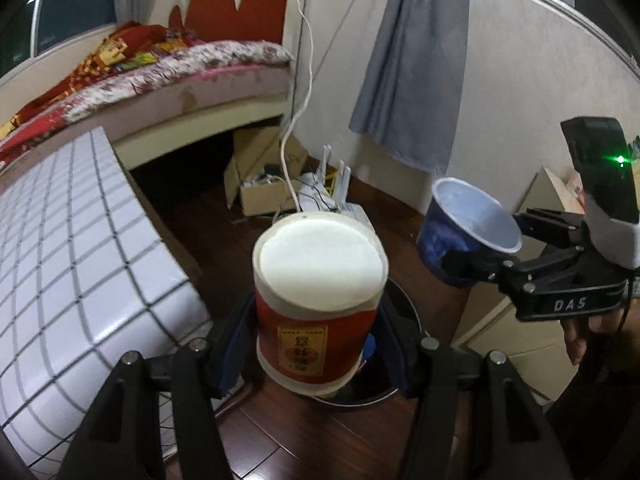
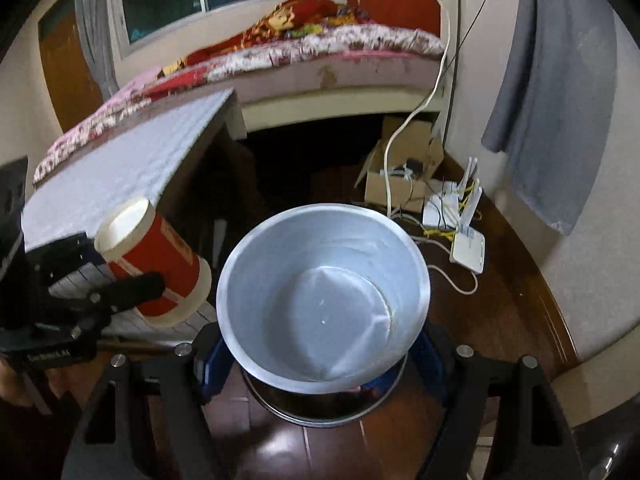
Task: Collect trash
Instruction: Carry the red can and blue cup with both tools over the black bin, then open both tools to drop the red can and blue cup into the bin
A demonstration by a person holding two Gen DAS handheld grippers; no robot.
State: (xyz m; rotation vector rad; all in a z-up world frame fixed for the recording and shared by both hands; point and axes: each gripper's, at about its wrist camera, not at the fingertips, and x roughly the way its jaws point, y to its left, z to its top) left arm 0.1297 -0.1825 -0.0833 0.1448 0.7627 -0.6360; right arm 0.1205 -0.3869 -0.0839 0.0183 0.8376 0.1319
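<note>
left wrist view: the left tongs [image 1: 320,344] are clenched on a red canister [image 1: 320,304] with a white cap, held by its sides, its long axis pointing away from the camera and tilted downward. directly beneath and just beyond it sits a dark round bin [image 1: 360,392] on the wooden floor [image 1: 280,432]; only part of its rim shows. to the right, the right tongs [image 1: 472,264] grasp a blue cup [image 1: 468,228], its open mouth facing up and toward the camera, held off to the side of the bin.

right wrist view: the blue cup [image 2: 324,300] fills the middle, empty inside, gripped between the right tongs [image 2: 324,364]. the bin's rim [image 2: 320,416] curves just below it, so the cup hangs over the opening. the red canister [image 2: 152,260] lies to the left, slanted, in the left tongs [image 2: 132,288].

both items seem above or close to the bin, the canister most squarely over it. a tiled table [image 1: 72,240] crowds the left side; the floor to the right is open, with a router [image 2: 468,248] and cables farther off.
</note>
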